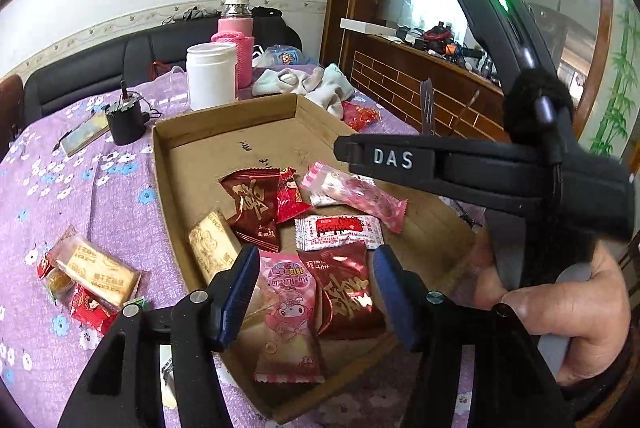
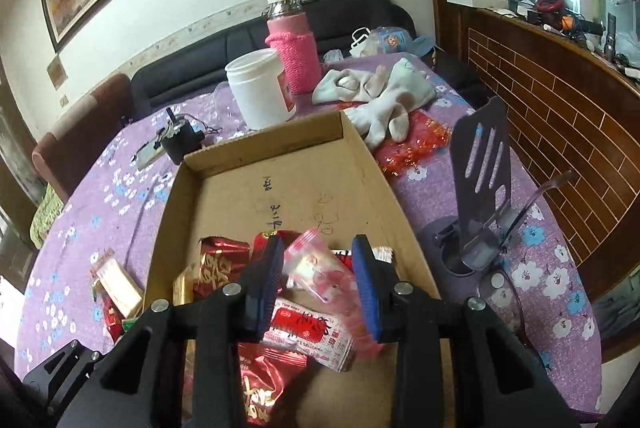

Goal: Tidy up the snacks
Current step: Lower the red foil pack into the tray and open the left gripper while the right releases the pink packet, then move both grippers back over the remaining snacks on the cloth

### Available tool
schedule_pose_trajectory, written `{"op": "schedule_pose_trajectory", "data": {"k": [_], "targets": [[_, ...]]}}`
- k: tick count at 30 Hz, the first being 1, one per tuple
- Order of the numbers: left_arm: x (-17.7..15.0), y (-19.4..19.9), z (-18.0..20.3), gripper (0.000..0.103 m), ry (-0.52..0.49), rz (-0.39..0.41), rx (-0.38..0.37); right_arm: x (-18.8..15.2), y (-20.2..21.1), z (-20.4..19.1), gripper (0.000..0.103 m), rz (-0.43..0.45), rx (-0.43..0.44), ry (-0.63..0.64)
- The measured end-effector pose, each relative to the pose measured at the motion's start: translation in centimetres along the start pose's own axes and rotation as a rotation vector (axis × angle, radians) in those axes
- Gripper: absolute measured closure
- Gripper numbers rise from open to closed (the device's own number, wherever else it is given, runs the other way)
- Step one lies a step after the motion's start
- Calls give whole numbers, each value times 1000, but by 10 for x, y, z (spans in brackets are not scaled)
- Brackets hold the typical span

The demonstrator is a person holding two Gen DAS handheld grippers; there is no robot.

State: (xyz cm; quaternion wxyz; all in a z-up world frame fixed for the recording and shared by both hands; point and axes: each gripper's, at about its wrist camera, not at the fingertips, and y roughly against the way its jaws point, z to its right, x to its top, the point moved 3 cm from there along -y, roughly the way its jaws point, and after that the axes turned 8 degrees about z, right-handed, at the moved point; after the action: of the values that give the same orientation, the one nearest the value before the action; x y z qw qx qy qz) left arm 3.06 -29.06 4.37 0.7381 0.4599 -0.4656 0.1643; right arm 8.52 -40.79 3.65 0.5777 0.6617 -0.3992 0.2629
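Covering the whole round table [image 2: 540,188] is a purple flowered cloth, and a shallow cardboard tray [image 1: 224,120] sits in the middle of it with most of the snacks [image 1: 320,228] heaped at its near end: dark red foil packets, pink cartoon-printed ones, a white-and-red sachet and a tan biscuit pack. A few more wrapped snacks [image 1: 92,276] lie outside the tray on the cloth to its left. Behind the tray stand a white plastic tub [image 1: 211,74] and a pink knit-sleeved bottle [image 1: 236,40], with crumpled pale socks [image 2: 376,92] and a red glittery wrapper [image 2: 416,144] beside its far right corner. A dark phone stand [image 2: 480,172] rises on the right side of the table.

The left gripper [image 1: 316,292] hangs above the near packets, fingers apart and gripping nothing. The right gripper [image 2: 318,282] has a clear pink packet [image 2: 320,272] between its blue pads, which stand narrowly apart; motion blur hides whether they press it.
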Motion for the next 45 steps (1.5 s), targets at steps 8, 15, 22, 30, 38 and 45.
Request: {"op": "schedule_pose_trajectory", "data": {"k": [8,15,22,30,38,45], "targets": [[8,13,-8,41,44,-25,6,3,3,3,69,15,19,-30],[15,59,-63,39,70,10,136,3,10,-7,69,51,65,-11],[-11,87,-178,33,70,-9,454,-10,25,-90,69,-26,306,91],[-30,93,-269,33,164,10,675,-37,-42,-190,69,-295,316,110],[-34,97,-286,33,232,2,656,-42,-95,-208,69,-343,183,147],[-26,108,-280,33,210,50,666,-84,-60,-230,67,-461,416,120]]}}
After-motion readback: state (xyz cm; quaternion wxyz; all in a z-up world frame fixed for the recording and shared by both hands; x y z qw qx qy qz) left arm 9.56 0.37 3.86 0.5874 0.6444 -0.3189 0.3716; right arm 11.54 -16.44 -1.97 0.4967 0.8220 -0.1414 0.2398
